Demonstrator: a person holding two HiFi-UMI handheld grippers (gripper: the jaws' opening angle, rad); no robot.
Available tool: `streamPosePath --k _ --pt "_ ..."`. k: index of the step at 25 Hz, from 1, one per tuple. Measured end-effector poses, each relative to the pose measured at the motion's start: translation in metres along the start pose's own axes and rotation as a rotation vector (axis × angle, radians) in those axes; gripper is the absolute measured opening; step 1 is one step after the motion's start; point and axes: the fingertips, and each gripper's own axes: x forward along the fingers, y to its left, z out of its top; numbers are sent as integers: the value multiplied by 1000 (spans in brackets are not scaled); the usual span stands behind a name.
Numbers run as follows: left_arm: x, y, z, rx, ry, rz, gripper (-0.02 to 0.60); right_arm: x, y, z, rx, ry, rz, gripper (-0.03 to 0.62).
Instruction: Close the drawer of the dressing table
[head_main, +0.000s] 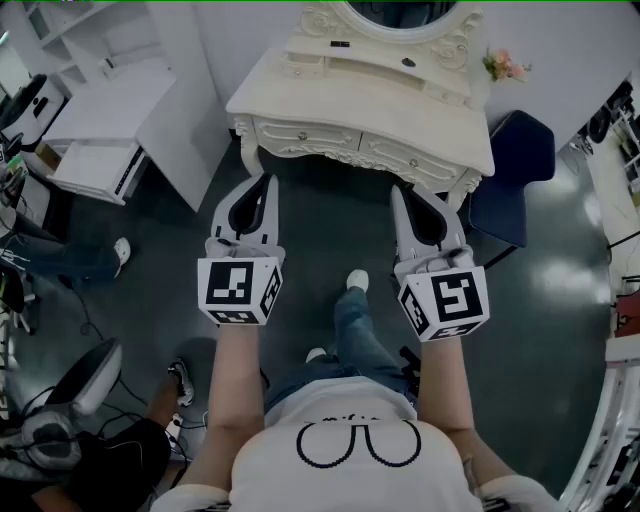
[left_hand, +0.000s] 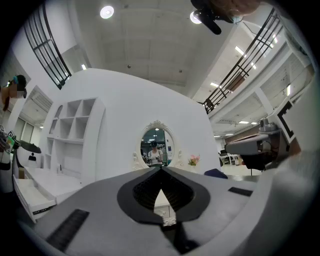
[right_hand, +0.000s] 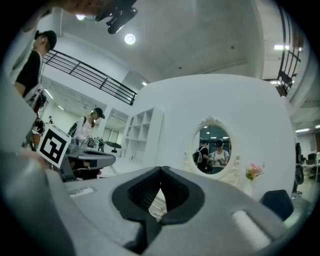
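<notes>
Head view: what do you count?
– I count two grippers. My left gripper (head_main: 267, 181) and right gripper (head_main: 397, 191) both have their jaws pressed together on nothing. I hold them level, side by side, forearms straight out.
– And the drawer?
– Two knobbed drawers (head_main: 300, 135) sit in the front of the carved cream dressing table (head_main: 330, 95), near my tips but apart from them. One oval mirror (head_main: 400, 12) is above.

Dressing table (head_main: 360, 95) is recorded as cream, with carved scrollwork. Left gripper (head_main: 268, 180) and right gripper (head_main: 397, 190) are noted pale grey, black-lined (cubes (head_main: 238, 288) bear black-and-white square markers). Chair (head_main: 520, 160) is logged navy, flowers (head_main: 505, 67) pink.
</notes>
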Motion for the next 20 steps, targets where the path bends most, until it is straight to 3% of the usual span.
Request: streamPosePath --k 11,17,20 --pt "87 35 -33 -1 18 33 -2 93 -43 -31 39 -22 28 -2" --pt "173 59 -39 -22 6 71 -2 164 -98 -45 50 -12 42 -1" --pt "219 77 -37 -51 7 124 -2 200 -130 -45 50 -11 57 0"
